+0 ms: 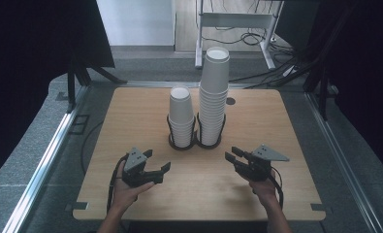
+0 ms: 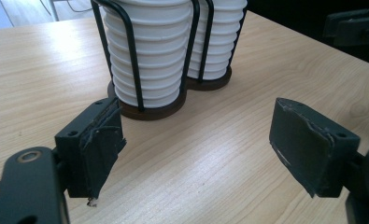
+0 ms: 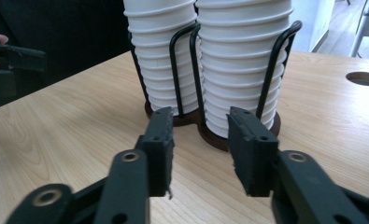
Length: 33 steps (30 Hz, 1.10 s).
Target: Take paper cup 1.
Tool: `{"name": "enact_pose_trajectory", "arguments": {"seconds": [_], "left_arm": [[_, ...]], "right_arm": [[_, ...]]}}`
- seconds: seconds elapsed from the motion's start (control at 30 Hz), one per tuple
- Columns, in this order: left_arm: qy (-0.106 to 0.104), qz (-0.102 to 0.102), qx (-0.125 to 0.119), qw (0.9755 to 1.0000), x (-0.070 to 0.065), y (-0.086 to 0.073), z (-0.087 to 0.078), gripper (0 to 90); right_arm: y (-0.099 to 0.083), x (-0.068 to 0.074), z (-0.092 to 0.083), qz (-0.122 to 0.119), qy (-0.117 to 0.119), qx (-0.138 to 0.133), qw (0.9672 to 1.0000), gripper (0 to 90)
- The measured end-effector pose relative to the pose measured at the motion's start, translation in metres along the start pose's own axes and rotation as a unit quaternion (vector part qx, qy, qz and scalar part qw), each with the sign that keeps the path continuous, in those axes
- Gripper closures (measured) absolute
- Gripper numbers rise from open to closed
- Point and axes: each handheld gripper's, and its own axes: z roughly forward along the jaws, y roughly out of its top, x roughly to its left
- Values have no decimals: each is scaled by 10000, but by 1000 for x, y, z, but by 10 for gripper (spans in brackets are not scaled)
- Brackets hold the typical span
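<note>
Left gripper: we see the left gripper (image 1: 157, 160) held by a hand over the near left part of the tabletop (image 1: 131, 111), pointing toward the cups.
Left fingers: in the left gripper view its fingers (image 2: 95, 144) stand wide apart, with bare wood between them.
Right gripper: the right gripper (image 1: 231, 153) is held over the near right part, also pointing toward the cups.
Right fingers: we see a narrow gap between its fingers (image 3: 159, 140), and nothing in it.
Short stack: the short stack (image 1: 181, 114) of white cups stands in the left ring of the holder (image 1: 195, 141), at the tabletop's middle.
Tall stack: the tall stack (image 1: 214, 92) stands in the right ring, just beside the short stack.
Contact: neither gripper touches the cups.
</note>
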Motion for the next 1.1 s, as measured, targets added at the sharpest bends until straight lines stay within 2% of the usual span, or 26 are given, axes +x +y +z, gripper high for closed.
{"name": "enact_pose_trajectory", "arguments": {"seconds": [0.3,0.47,0.67,1.1], "left_arm": [[26,-17,45,10000,1,-1,-2,172],[-45,-139,38,9999,2,-1,-1,166],[-89,-140,55,9998,0,-2,0,160],[-89,-105,29,9999,0,6,0,153]], "right_arm": [[4,10,13,-151,175,41,9997,740],[5,13,23,-191,306,81,9993,802],[9,18,29,-274,424,76,9987,874],[21,27,54,-463,589,72,9972,895]]}}
